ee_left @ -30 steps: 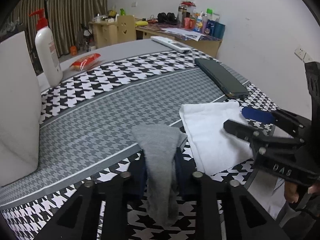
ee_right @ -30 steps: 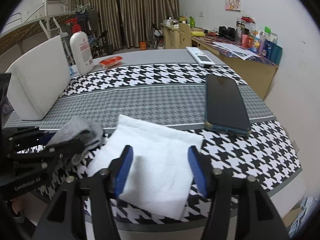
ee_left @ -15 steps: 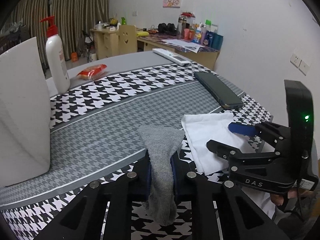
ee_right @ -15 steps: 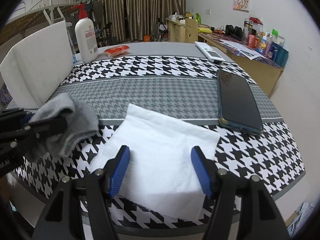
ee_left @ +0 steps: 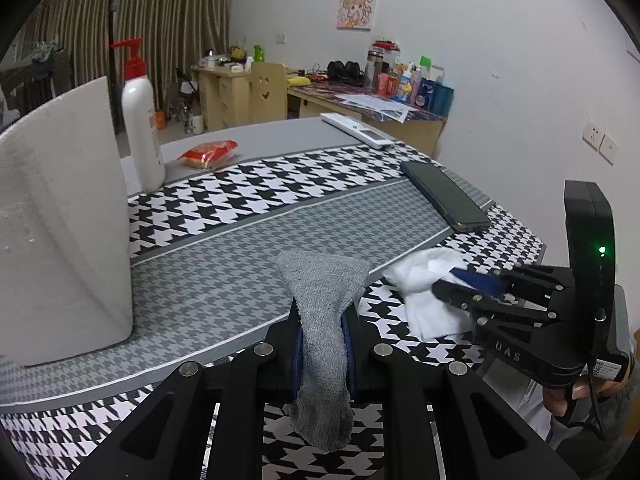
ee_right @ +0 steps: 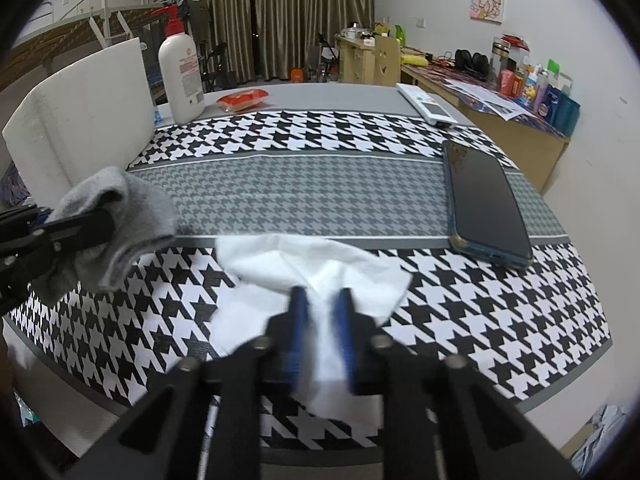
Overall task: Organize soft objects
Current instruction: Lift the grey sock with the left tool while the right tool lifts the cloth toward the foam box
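My left gripper (ee_left: 323, 318) is shut on a grey sock (ee_left: 324, 280), which is lifted off the houndstooth table cloth (ee_left: 240, 208) and droops over the fingers. In the right wrist view the sock (ee_right: 120, 216) and left gripper (ee_right: 80, 228) hang at the left. My right gripper (ee_right: 320, 300) is closing its jaws on a white cloth (ee_right: 312, 264). The cloth is bunched up between the blue pads (ee_right: 298, 320) near the table's front edge. From the left wrist the right gripper (ee_left: 452, 284) is seen on the crumpled cloth (ee_left: 420, 280).
A white foam block (ee_left: 60, 220) stands at the left, with a pump bottle (ee_left: 140, 128) and a red packet (ee_left: 208, 154) behind it. A dark phone (ee_right: 484, 200) lies at the right and a white remote (ee_right: 426, 106) farther back. A cluttered desk (ee_right: 500, 112) lines the wall.
The right gripper's jaws have shut on the white cloth and gathered it into a bunch. The left gripper has risen a little with the grey sock.
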`<action>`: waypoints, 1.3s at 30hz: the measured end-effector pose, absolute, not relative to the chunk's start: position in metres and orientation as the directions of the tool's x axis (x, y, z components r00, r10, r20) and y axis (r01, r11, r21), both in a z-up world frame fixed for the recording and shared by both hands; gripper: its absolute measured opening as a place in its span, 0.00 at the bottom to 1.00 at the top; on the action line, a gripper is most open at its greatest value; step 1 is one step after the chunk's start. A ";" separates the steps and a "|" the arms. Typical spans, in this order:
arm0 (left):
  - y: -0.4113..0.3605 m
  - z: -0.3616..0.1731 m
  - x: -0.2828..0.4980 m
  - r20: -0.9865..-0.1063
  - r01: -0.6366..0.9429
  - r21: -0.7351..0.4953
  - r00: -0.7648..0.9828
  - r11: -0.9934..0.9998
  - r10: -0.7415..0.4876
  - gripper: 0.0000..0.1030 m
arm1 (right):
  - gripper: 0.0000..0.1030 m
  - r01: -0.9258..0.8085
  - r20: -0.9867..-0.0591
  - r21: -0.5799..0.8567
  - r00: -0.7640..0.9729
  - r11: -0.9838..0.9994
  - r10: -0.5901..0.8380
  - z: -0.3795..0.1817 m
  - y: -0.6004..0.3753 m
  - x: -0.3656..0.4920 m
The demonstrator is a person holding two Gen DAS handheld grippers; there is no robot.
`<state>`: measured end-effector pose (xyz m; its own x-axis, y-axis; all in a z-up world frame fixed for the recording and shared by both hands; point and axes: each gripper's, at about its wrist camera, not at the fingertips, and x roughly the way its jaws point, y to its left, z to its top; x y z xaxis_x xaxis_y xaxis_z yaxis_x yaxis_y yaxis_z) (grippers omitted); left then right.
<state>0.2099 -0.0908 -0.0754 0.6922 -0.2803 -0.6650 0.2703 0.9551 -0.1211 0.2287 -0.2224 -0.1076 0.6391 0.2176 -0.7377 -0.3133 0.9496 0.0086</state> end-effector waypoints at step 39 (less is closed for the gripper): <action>-0.023 0.011 0.179 -0.449 0.143 -0.007 0.884 0.990 -0.131 0.17 | 0.10 -0.464 -0.483 0.074 0.758 0.883 0.439 0.001 -0.159 0.215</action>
